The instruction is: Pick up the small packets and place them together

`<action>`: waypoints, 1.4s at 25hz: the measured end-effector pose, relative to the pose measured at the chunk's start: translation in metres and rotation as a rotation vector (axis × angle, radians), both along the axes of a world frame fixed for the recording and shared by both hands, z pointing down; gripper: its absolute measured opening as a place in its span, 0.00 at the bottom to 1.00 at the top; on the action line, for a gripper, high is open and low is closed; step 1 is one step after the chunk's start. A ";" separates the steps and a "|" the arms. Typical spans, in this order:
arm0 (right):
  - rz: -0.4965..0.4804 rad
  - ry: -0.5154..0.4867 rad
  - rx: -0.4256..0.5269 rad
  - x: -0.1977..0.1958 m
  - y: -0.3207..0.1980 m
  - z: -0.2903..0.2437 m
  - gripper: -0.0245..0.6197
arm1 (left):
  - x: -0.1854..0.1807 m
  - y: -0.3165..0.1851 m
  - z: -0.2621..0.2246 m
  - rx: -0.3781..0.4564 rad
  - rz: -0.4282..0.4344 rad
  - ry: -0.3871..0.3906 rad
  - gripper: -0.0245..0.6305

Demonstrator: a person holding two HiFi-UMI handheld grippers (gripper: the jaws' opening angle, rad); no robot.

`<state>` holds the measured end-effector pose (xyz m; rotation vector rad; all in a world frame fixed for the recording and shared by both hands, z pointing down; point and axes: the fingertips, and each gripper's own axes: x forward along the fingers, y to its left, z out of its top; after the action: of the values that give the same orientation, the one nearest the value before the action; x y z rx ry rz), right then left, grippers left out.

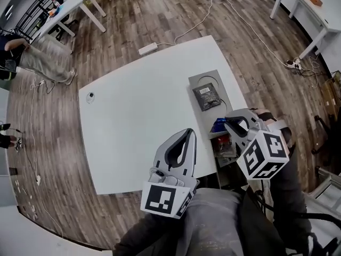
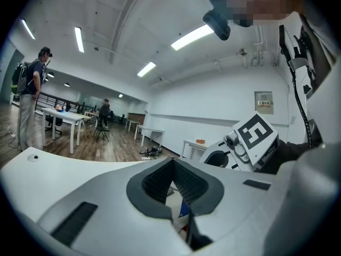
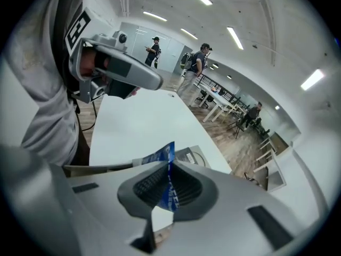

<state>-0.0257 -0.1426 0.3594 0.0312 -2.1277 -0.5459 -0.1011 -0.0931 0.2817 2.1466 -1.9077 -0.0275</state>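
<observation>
Right gripper (image 3: 171, 164) pinches small blue printed packet (image 3: 169, 190) by an edge, lower centre; may slip out; left gripper (image 2: 173, 162) pressed together, empty

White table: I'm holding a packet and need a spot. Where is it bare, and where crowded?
Bare: the broad middle of the white table, between the small round object at its left and the gray tray at its right edge. Crowded: that right edge, where the tray holds a dark packet and the right gripper grips a blue packet at its near end.

no legible txt, blue packet (image 3: 168, 188) print too blurred
</observation>
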 end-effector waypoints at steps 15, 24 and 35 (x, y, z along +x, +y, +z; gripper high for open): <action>-0.043 -0.014 -0.098 -0.061 -0.082 0.069 0.14 | -0.048 -0.013 0.055 -0.173 -0.131 0.034 0.04; -0.004 -0.069 -0.108 -0.060 -0.089 0.074 0.17 | -0.047 -0.006 0.067 -0.183 -0.154 0.041 0.04; 0.022 -0.147 -0.087 -0.054 -0.077 0.040 0.19 | -0.039 -0.002 0.044 -0.128 -0.121 0.015 0.04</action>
<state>-0.0799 -0.2195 0.3996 0.0472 -2.2902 -0.4487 -0.1400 -0.0952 0.3260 1.9416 -1.9721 0.0537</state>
